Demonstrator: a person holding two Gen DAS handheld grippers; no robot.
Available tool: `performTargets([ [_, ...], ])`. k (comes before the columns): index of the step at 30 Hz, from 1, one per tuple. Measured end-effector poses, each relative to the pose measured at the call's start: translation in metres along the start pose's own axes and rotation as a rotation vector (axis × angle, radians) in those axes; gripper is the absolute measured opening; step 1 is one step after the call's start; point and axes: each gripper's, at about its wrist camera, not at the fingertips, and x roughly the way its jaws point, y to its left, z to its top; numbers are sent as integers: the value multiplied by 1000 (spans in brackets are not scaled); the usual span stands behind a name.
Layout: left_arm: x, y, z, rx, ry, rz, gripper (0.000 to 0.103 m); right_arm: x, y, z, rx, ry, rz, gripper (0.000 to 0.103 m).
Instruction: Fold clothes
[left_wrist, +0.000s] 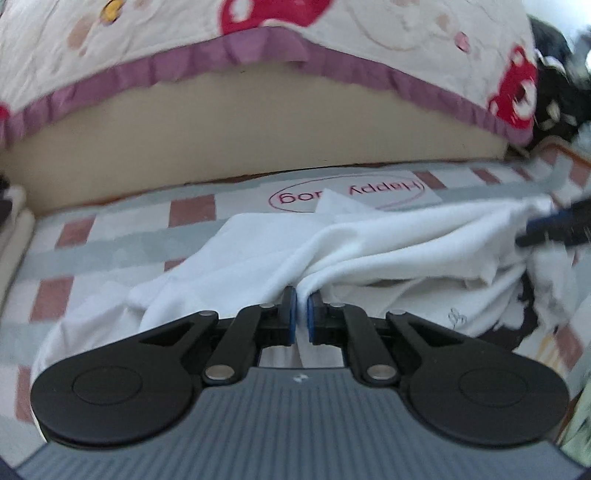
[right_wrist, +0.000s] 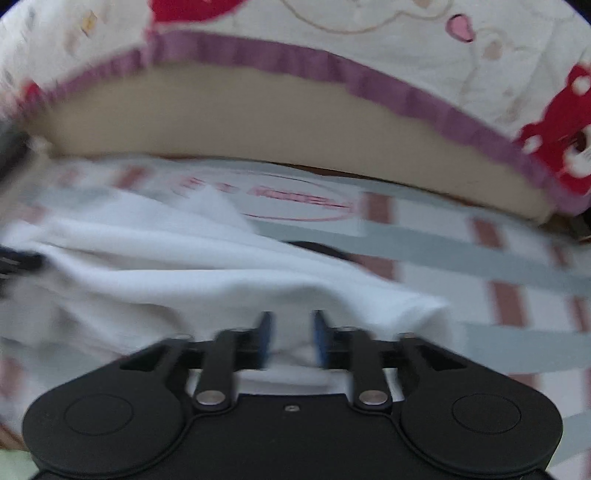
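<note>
Two grippers work one white, soft cotton garment lying rumpled on a checked mat of pink squares and grey bands.

Left gripper: blue pads nearly together, pinching a ridge of the white cloth that rises straight out from between the fingertips. Cloth spreads away ahead of the fingers and off to both sides.

Right gripper: jaws stand partly apart. White cloth lies between and below the fingers, but the pads do not look pressed on it; judged released, not gripped. Picture is blurred, so not certain.

Progress: early to middle, by my reading. Garment is bunched, with loose folds and no neat edges; no tidy rectangle yet. Flattening and the main folds appear left to do.

Writing: red oval print on the mat, beyond the left fingertips, upside down, reads "Happy" then a word partly covered by cloth, ending "ong" perhaps. Small dark mark on the garment, right of the left fingers, unreadable.

Beyond: beige cushion edge, purple-trimmed cartoon cover.
</note>
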Motion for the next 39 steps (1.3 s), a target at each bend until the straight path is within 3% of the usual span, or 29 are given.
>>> performTargets([
  [3, -3, 12, 4, -79, -6, -32, 6, 4, 24, -5, -59, 4, 66, 68],
  [8, 0, 10, 2, -84, 0, -46, 6, 47, 39, -13, -167, 83, -32, 67],
  [9, 2, 8, 1, -80, 6, -48, 6, 56, 39, -15, -176, 99, -44, 64],
  [12, 6, 3, -1, -60, 21, -56, 6, 63, 33, -14, -168, 101, -30, 22],
  [17, 10, 3, -1, -65, 50, -76, 10, 37, 30, 1, -143, 1, -28, 18],
  [19, 13, 1, -3, -43, 91, -89, 18, 22, 29, 8, -126, -51, -44, 13],
  [21, 16, -6, -7, 0, 129, -95, 42, 4, 25, 16, -106, -111, -68, 12],
  [25, 23, -37, -19, 154, 186, -77, 60, -9, 12, 24, -55, -161, -79, 12],
  [27, 29, -48, -25, 225, 206, -45, 74, -12, 6, 25, -46, -175, -89, 11],
  [29, 35, -57, -31, 288, 230, -8, 77, -18, 2, 27, -33, -201, -97, 11],
  [30, 37, -59, -35, 315, 240, 8, 74, -23, -1, 30, -14, -217, -93, 11],
  [31, 39, -61, -38, 341, 250, 25, 58, -26, -6, 33, 13, -233, -80, 11],
  [32, 36, -65, -41, 426, 228, 90, 7, -29, -11, 36, 40, -245, -63, 11],
  [33, 33, -70, -43, 518, 202, 161, 5, -30, -16, 37, 58, -245, -53, 11],
  [37, -9, -40, -11, 382, 14, 198, 6, -14, -29, 30, 89, -196, -38, 11],
  [39, -19, -20, 0, 270, -32, 158, 6, 2, -30, 27, 75, -153, -41, 11],
])
